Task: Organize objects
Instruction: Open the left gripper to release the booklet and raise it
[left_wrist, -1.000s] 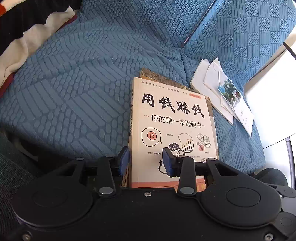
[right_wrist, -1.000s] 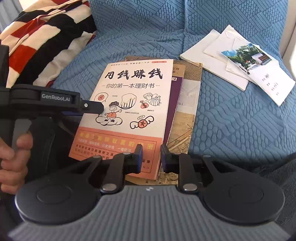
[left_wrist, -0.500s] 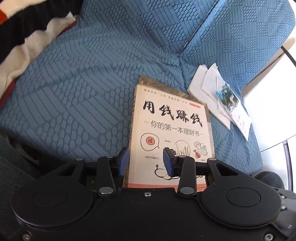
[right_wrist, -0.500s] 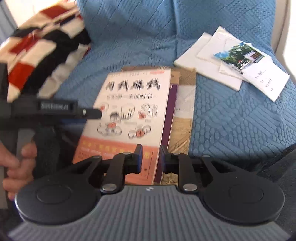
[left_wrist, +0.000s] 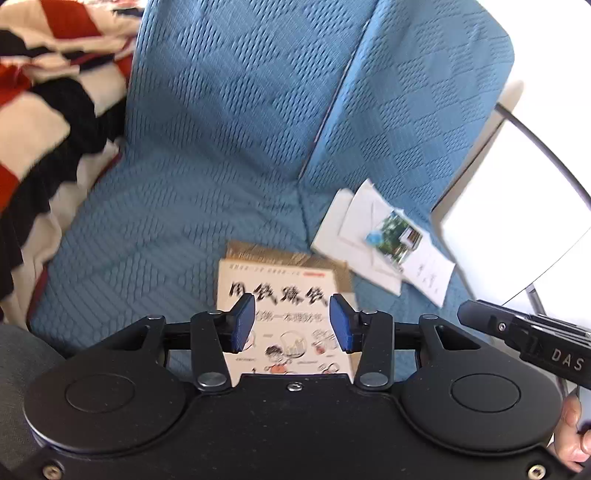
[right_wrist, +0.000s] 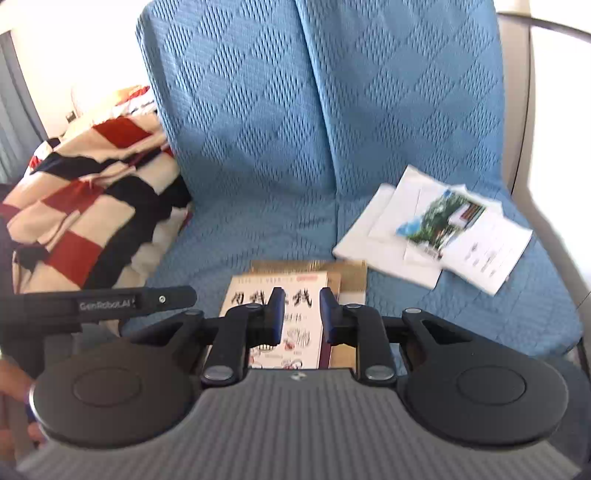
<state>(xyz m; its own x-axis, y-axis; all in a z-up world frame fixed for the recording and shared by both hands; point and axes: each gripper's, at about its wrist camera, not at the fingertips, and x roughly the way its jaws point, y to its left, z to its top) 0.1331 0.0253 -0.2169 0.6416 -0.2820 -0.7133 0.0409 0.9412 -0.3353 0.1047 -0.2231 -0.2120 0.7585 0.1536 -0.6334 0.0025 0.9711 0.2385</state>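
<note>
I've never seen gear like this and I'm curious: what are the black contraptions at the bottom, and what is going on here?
They are two hand-held grasping devices with blue-padded fingers; a person carries one in each hand, and each has its own camera looking along its fingers. One picture shows the left tool, its jaws opening with nothing between them; the other shows the right tool, jaws narrowly apart, also empty. Below lies a blue-covered sofa with a stack of books, loose papers and a photo, and a striped blanket.
</note>
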